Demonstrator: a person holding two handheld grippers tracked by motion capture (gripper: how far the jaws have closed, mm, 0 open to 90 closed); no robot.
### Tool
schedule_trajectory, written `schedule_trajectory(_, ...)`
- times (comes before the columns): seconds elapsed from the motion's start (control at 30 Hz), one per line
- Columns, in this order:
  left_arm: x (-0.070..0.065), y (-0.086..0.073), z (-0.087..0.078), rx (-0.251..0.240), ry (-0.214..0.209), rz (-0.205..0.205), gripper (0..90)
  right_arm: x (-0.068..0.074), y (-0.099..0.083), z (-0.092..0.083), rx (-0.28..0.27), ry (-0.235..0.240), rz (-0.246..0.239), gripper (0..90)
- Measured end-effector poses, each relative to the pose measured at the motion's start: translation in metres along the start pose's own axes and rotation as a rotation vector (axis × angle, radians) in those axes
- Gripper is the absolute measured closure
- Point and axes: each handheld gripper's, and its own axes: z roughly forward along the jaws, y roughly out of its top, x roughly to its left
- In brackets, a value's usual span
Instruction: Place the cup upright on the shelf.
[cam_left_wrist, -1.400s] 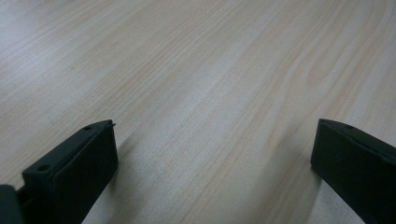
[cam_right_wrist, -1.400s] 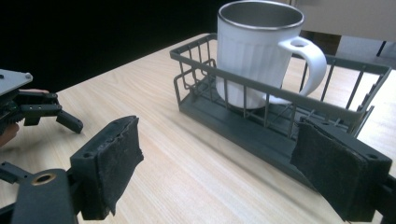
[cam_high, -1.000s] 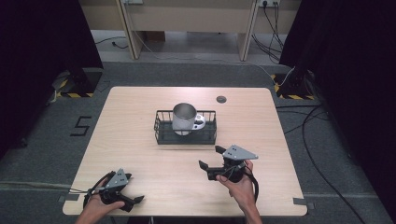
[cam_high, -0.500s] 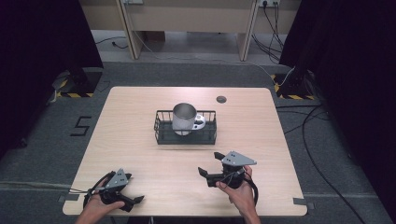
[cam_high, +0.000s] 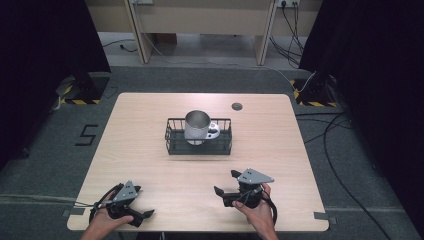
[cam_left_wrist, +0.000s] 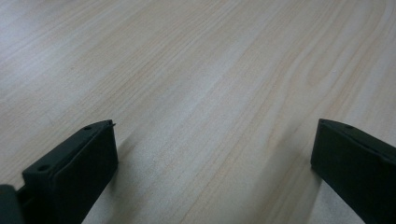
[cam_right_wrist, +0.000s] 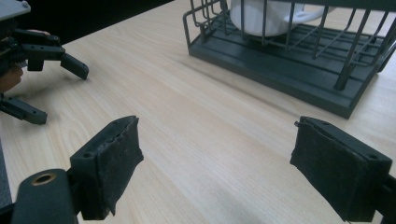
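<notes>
We hold the left gripper (cam_high: 134, 214) and the right gripper (cam_high: 228, 184) spread wide, empty, at the table's (cam_high: 150, 120) near edge, and reaching carelessly into the wire basket (cam_high: 198, 145) mid-table could tip its metal cup (cam_high: 197, 126).

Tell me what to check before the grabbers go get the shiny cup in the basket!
1. Left gripper open and holding nothing: ok, jaws wide apart over bare wood.
2. Right gripper open and holding nothing: ok.
3. Metal cup upright in the wire basket: ok.
4. Table bare between grippers and basket: ok.
5. White dish beside the cup could get bumped: cannot tell, partly hidden.
6. Anything inside the cup: cannot tell.
</notes>
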Motion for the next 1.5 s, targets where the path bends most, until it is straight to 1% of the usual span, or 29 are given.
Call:
schedule_trajectory(0.37,0.0,0.0,0.0,0.0,0.0,0.0,0.0,0.002,-0.012,-0.002,0.022,0.007,0.014,15.1)
schedule_trajectory(0.5,0.0,0.0,0.0,0.0,0.0,0.0,0.0,0.002,-0.016,-0.003,0.027,0.007,0.007,15.1)
schedule_trajectory(0.53,0.0,0.0,0.0,0.0,0.0,0.0,0.0,0.002,-0.017,-0.003,0.031,0.009,0.016,15.1)
schedule_trajectory(0.6,0.0,0.0,0.0,0.0,0.0,0.0,0.0,0.003,-0.019,-0.003,0.035,0.011,0.018,15.1)
schedule_trajectory(1.03,0.0,0.0,0.0,0.001,0.0,0.0,0.0,0.009,-0.028,-0.006,0.054,0.015,0.015,15.1)
schedule_trajectory(1.23,0.0,0.0,0.0,0.0,0.0,0.0,0.0,0.01,-0.033,-0.007,0.071,0.011,0.023,15.1)
schedule_trajectory(1.5,0.0,0.0,0.0,0.001,0.0,0.0,0.0,0.011,-0.041,-0.006,0.11,0.007,0.041,15.1)
